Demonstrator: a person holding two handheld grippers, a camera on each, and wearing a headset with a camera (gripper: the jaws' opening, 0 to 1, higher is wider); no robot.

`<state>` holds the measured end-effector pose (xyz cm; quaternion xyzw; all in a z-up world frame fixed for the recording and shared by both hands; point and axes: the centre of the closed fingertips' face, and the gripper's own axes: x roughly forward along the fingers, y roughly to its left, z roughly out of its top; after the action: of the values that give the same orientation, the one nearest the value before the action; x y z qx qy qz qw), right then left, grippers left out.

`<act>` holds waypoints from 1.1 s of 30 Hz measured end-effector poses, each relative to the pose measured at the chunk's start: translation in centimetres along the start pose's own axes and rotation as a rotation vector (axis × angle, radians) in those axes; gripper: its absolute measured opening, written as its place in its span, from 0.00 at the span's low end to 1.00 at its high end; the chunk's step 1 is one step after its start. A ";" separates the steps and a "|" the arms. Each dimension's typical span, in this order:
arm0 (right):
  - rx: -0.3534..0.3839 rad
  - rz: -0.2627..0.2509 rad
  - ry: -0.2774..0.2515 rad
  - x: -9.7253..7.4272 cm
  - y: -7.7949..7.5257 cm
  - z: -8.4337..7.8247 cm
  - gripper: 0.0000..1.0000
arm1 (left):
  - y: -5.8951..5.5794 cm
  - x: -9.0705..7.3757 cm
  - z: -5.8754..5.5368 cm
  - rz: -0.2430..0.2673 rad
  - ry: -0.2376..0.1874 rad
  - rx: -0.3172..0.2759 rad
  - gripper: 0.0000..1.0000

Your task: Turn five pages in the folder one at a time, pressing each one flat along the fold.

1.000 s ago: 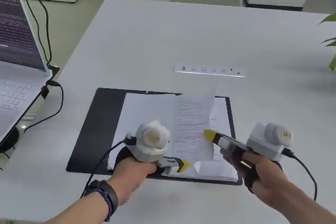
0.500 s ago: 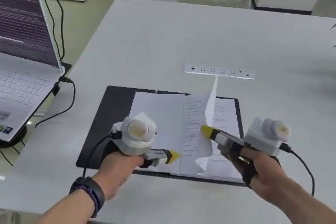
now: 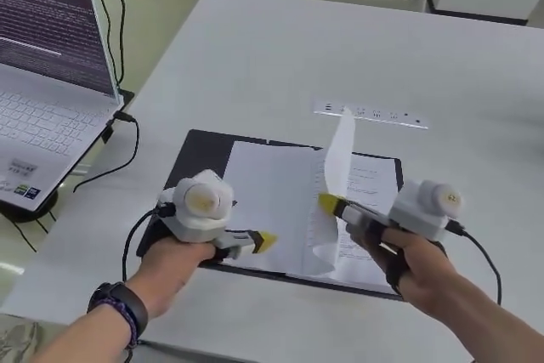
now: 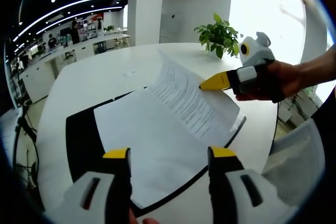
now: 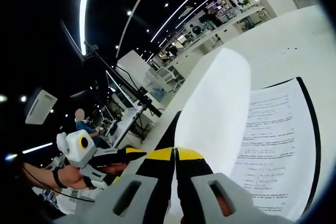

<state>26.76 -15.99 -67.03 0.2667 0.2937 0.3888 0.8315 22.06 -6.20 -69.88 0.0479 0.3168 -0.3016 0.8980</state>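
One page (image 3: 340,152) pinched upright by right gripper (image 3: 327,203); left gripper (image 3: 265,241) released over folder (image 3: 194,157).

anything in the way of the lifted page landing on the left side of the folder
Nothing lies on the left side. Only the left hand-held gripper, open, hovers over its near edge, where the lifted page, pinched by the right hand-held gripper, would come down.

office | laptop (image 3: 47,74) | desk rows (image 4: 79,45) | strip lights (image 5: 173,11)
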 end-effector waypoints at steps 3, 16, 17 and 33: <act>-0.005 0.013 0.008 0.8 0.7 0.0 0.00 | 0.8 -0.5 -0.1 0.020 -0.009 -0.020 0.59; -0.017 0.071 0.078 4.0 3.2 -1.5 0.00 | 2.0 -3.1 -1.1 0.081 -0.054 -0.123 0.61; -0.015 0.074 0.084 4.3 3.3 -1.7 0.00 | 2.0 -3.4 -1.3 0.086 -0.055 -0.133 0.61; -0.022 0.107 0.175 7.1 4.4 -4.4 0.00 | 5.0 -6.8 -2.6 0.164 -0.073 -0.193 0.62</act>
<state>25.25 -6.93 -69.13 0.2381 0.3460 0.4577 0.7837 19.33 2.00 -68.42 -0.0239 0.3063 -0.1970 0.9310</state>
